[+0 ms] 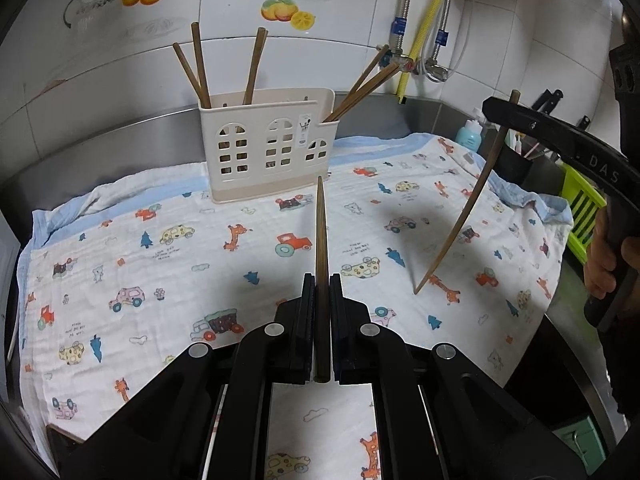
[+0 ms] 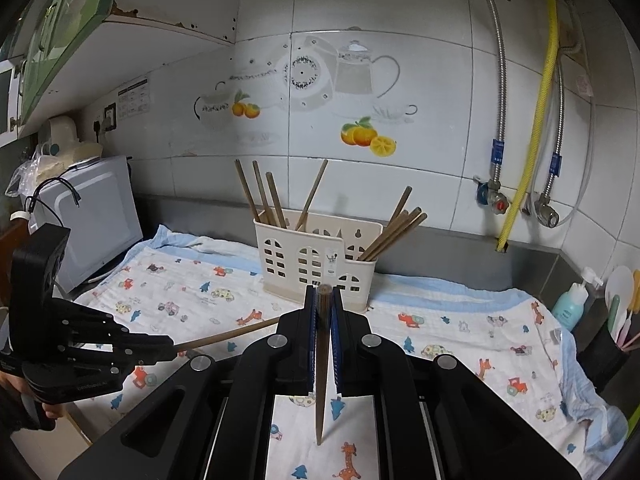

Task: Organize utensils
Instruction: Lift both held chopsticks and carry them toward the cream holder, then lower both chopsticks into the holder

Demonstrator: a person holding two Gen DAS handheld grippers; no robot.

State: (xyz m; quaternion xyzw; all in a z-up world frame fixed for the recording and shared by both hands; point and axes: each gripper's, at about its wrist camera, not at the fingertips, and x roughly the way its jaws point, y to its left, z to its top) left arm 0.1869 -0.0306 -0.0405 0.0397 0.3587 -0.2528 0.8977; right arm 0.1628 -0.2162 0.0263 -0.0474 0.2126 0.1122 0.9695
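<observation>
A cream utensil holder stands at the back of the patterned cloth, also in the right wrist view. Several brown chopsticks stand in its left and right compartments. My left gripper is shut on a chopstick that points forward toward the holder. My right gripper is shut on another chopstick, held upright with its tip down near the cloth. From the left wrist view, the right gripper hangs at the right with its chopstick.
A microwave stands at the left. A soap bottle and a dark cup of utensils stand at the right, with a green basket beyond the cloth edge. Pipes and valves run along the tiled wall.
</observation>
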